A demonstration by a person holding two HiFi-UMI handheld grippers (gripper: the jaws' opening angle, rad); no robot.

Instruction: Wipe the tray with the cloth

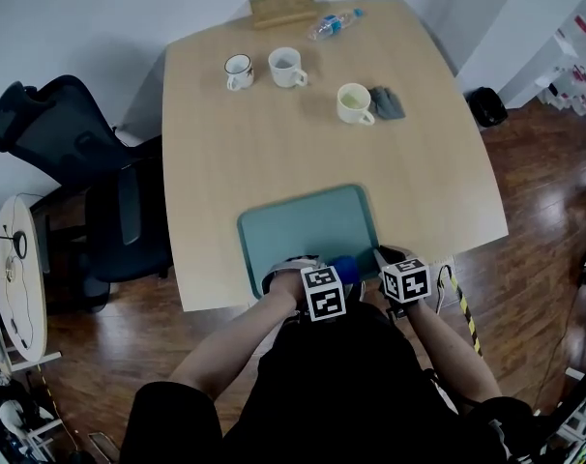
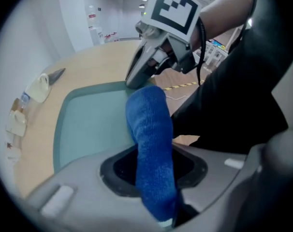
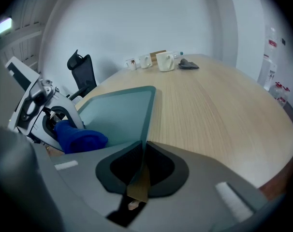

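The left gripper pinches the blue cloth; the right gripper clamps the rim of the tray, at six o'clock on the table. If that clamp slips, wiping could likely shove the tray off the near edge.

Pale-walled office room, one light-wood table, dark wood floor.

The table has rounded corners and its far edge lies close to a plain, pale grey-white wall. At its left side stands a black office chair with a headrest, a little apart from the table, and a second black chair is drawn up against the table's edge. The floor is reddish-brown planks with a slight gloss. Off the table's far right corner a small dark bag or bin sits on the floor, and a white shelf unit stands beyond it. A round white stand shows at the left edge. The light is even and the shadows are soft.
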